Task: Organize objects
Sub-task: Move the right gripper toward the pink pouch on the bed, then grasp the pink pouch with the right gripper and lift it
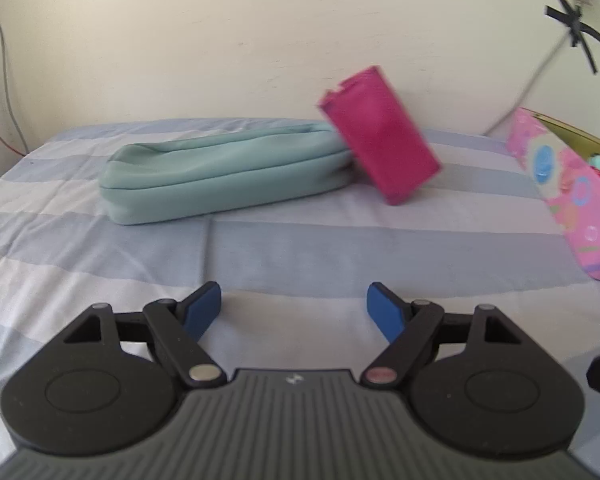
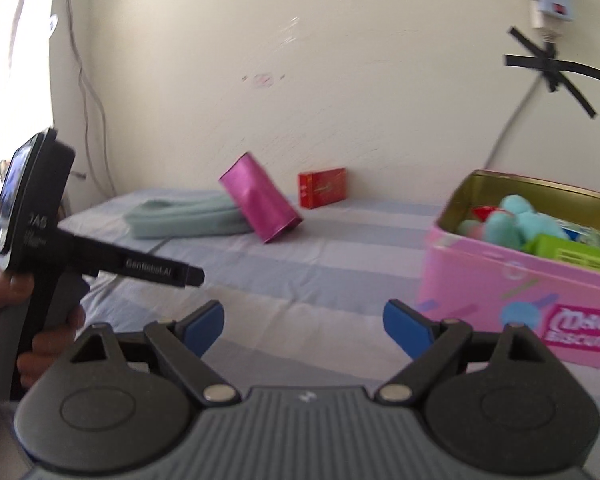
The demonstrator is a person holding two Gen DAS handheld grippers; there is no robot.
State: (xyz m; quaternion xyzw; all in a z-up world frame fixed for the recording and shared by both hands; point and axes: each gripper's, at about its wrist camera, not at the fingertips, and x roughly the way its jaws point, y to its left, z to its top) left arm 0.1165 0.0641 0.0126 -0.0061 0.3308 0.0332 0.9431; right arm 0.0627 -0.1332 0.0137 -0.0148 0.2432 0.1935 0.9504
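Both my grippers, left (image 1: 294,312) and right (image 2: 303,326), hover spread wide, holding nothing, over bare striped bedsheet (image 1: 300,248). Ahead by the far wall edge, a magenta pouch (image 1: 380,136) leans tilted against the teal pouch (image 1: 224,174). Right edge: pink biscuit tin (image 2: 512,292), open, filled.

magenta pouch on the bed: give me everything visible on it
The magenta pouch is a flat, rectangular piece with a shiny, foil-like skin and a small notch at its top edge. It stands tilted on the striped bed sheet, its lower corner on the sheet, leaning against the end of the teal fabric case. No gripper touches it.
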